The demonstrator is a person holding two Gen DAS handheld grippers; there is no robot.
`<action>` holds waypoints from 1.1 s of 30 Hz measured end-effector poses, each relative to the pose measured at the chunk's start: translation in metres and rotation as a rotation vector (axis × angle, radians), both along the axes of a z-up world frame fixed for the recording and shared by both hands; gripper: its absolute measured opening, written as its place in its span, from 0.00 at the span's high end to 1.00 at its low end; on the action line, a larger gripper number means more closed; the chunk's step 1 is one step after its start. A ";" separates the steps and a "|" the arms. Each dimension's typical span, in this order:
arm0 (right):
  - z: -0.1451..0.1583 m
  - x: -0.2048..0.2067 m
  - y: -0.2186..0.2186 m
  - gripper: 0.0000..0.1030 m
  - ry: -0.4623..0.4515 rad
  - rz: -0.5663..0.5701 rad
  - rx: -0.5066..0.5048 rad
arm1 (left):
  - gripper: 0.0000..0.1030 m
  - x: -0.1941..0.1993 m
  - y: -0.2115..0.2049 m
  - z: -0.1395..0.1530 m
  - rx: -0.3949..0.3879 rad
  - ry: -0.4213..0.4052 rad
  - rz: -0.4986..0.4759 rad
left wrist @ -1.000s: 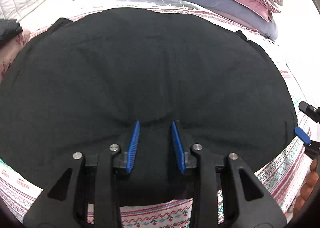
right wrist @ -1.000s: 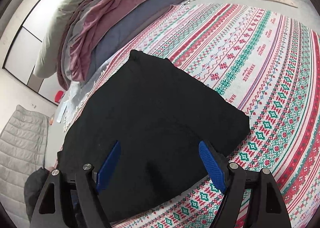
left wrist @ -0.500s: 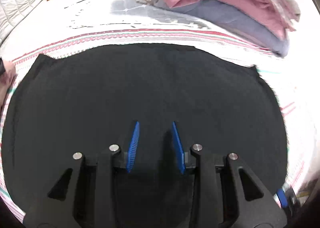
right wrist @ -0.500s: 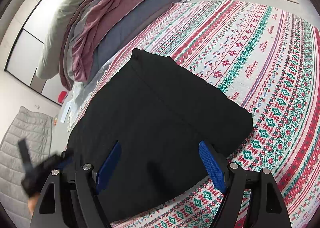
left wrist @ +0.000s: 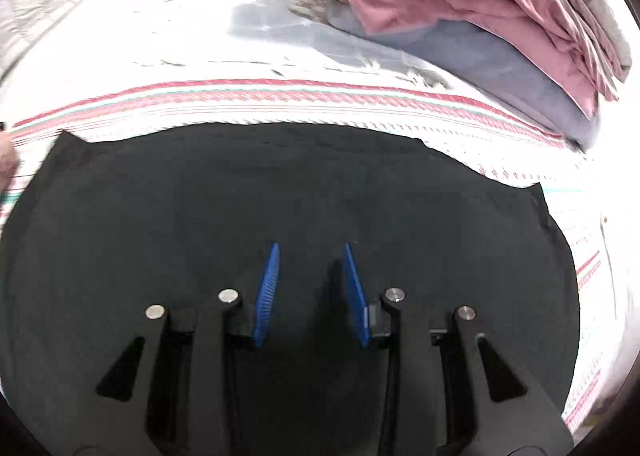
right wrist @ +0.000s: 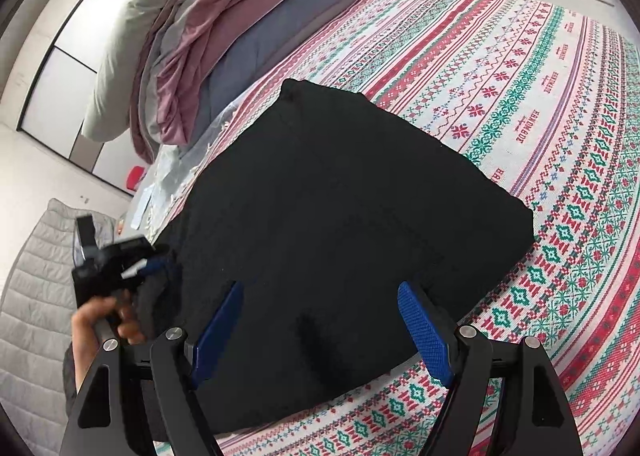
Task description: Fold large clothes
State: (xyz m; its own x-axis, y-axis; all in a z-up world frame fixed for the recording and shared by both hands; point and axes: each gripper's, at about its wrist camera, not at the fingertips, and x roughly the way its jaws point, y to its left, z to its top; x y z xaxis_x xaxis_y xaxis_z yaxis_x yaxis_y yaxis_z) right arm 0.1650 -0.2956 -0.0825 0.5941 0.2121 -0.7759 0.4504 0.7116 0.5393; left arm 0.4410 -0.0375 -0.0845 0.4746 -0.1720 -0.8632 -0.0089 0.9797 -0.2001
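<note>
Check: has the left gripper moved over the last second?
Yes. In the right wrist view the left gripper now shows at the black garment's left edge, absent a second ago.

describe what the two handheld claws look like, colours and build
Both look alike: matte black angular frames with silver round bolt heads and blue ribbed finger pads. Left claw, right claw. A bare hand, no sleeve visible, grips the left one's black handle.

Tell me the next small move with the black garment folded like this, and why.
Probably lower the right gripper, jaws wide open and empty, onto the near edge of the black garment and close. The garment lies as a flat rectangle on the patterned bedspread, and the left gripper is at its left edge, partly open with nothing visibly pinched, so neither has a grip for another fold.
</note>
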 end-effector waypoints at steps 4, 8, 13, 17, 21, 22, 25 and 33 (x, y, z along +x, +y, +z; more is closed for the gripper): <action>-0.001 0.000 -0.002 0.21 0.004 -0.006 -0.007 | 0.66 0.007 0.001 -0.037 0.021 0.018 0.036; -0.007 0.001 -0.004 0.21 0.018 0.004 0.017 | 0.66 0.007 -0.003 -0.029 0.055 0.031 0.026; -0.012 -0.009 -0.027 0.21 -0.006 -0.039 0.128 | 0.66 -0.045 0.025 0.015 -0.016 -0.042 0.056; -0.016 -0.024 -0.051 0.21 -0.036 -0.133 0.219 | 0.66 -0.130 0.043 0.021 0.003 -0.064 0.015; -0.026 -0.033 -0.064 0.21 -0.050 -0.206 0.315 | 0.66 -0.200 0.053 0.015 -0.021 -0.037 -0.022; -0.028 -0.035 -0.066 0.21 -0.052 -0.222 0.330 | 0.66 -0.216 0.056 0.014 -0.027 -0.034 -0.021; -0.031 -0.044 -0.075 0.21 -0.074 -0.292 0.389 | 0.64 -0.242 0.062 0.012 -0.051 -0.046 0.010; -0.051 -0.064 -0.091 0.21 0.025 -0.478 0.371 | 0.62 -0.240 0.049 -0.015 -0.063 -0.097 0.001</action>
State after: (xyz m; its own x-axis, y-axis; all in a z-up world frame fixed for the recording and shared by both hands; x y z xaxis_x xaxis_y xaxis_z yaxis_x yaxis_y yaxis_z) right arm 0.1009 -0.3867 -0.1338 0.6726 0.1853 -0.7165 0.6899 0.1935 0.6976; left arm 0.2008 0.0113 -0.0992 0.5555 -0.2244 -0.8006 0.0130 0.9651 -0.2615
